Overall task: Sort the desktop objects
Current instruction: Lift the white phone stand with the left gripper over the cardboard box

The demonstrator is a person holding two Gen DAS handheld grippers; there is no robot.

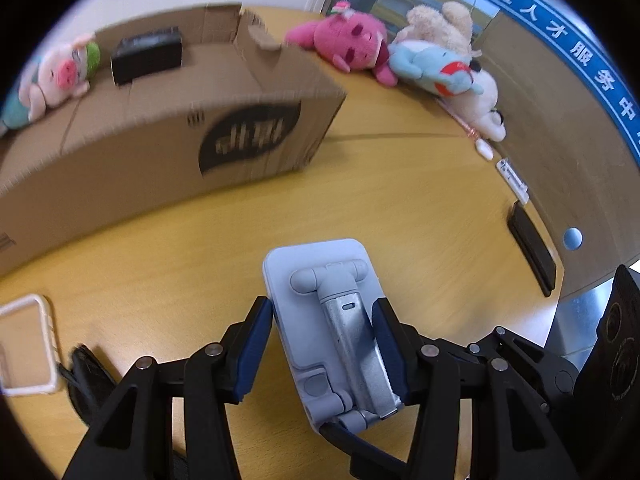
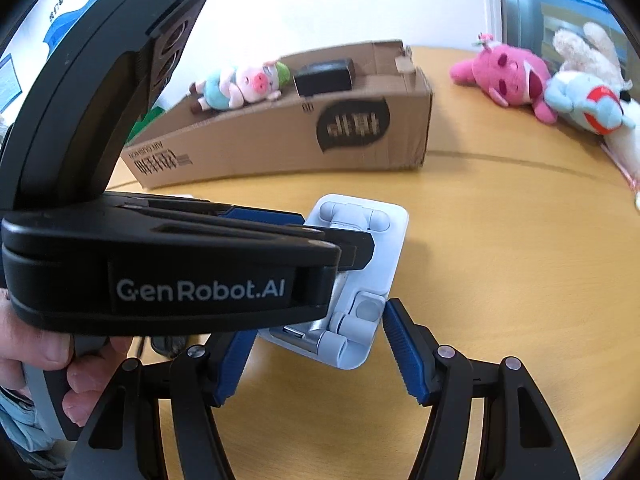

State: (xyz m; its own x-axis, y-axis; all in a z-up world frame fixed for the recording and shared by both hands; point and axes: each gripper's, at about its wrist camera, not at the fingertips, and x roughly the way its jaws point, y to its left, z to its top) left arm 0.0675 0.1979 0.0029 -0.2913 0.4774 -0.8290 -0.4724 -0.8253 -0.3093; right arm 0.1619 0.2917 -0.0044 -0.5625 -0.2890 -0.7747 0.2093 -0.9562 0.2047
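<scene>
Left gripper [image 1: 324, 344]: blue pads pressed against both long sides of a pale folding phone stand [image 1: 324, 304], clamped on it. The stand is folded flat, hinged arm facing up, metal strut showing. It sits low over the wooden table [image 1: 400, 208]; cannot tell whether its base touches the top or is just clear of it.

Right gripper [image 2: 320, 356]: jaws apart, nothing between them. It sits near the stand's near end, with the left unit crossing in front of it in the right wrist view. One blue pad [image 2: 404, 352] is just beside the stand's corner; contact not certain.

Cardboard box [image 1: 168, 120] lies far and left, open on top. Already in it: a small pig plush [image 1: 64, 76] and a black block [image 1: 146, 56]. Far right, on the table: a pink plush [image 1: 348, 40], a blue plush [image 1: 432, 64] and a cream plush [image 1: 440, 24], piled touching one another. Near left in the left wrist view, a white-rimmed tray [image 1: 28, 344], partly cut off.

Step in hand, by my reading: stand is gripped, carry to the box not yet made. Next move likely calls for lifting clear of the table, travelling far-left over the box wall, and releasing only once inside. The smooth plastic edges could slip if the grip loosens. Plush pile is left to sort.
</scene>
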